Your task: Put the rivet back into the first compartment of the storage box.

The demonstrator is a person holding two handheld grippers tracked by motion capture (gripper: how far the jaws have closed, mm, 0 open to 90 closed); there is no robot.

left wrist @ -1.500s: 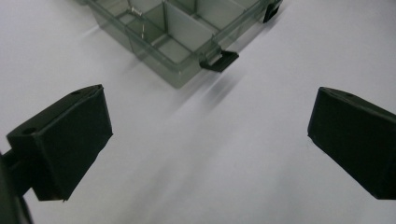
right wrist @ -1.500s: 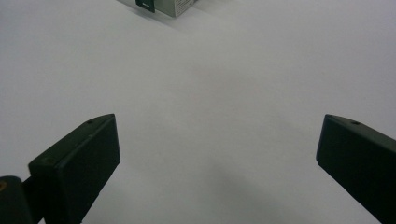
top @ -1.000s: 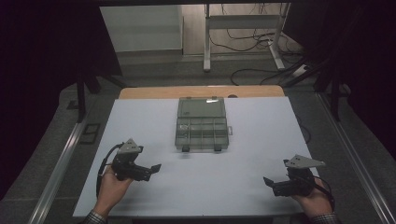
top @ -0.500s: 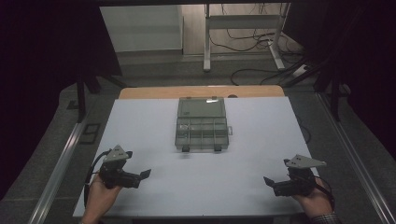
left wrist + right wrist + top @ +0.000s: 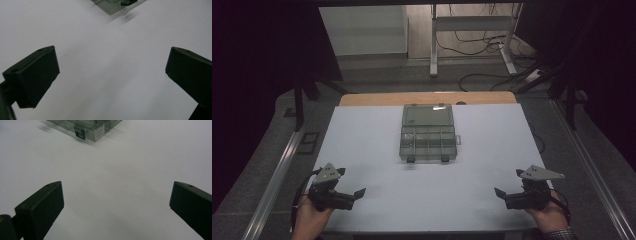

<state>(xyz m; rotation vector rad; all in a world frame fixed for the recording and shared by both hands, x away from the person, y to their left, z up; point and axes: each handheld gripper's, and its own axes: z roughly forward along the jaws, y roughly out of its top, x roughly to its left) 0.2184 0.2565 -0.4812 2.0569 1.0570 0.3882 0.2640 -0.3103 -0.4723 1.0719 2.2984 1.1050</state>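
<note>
A clear compartment box [image 5: 428, 132] with two dark latches lies shut in the middle of the white table [image 5: 482, 145], towards the back. Its near corner shows at the top of the left gripper view [image 5: 113, 6] and its latched front edge at the top of the right gripper view [image 5: 85, 127]. My left gripper [image 5: 354, 196] rests low at the table's front left, held by a hand, jaws wide apart with nothing between them. At the front right my right gripper [image 5: 500, 196] is likewise open and empty, pointing left.
A wooden strip [image 5: 427, 98] borders the table's far edge. Metal rails [image 5: 277, 175] run along both sides. Beyond the table stand a white frame [image 5: 472, 35] and floor cables [image 5: 492, 75]. White surface lies between the grippers and the box.
My left gripper has drawn back towards the front left corner of the table and dropped lower. The right gripper has stayed where it was.
</note>
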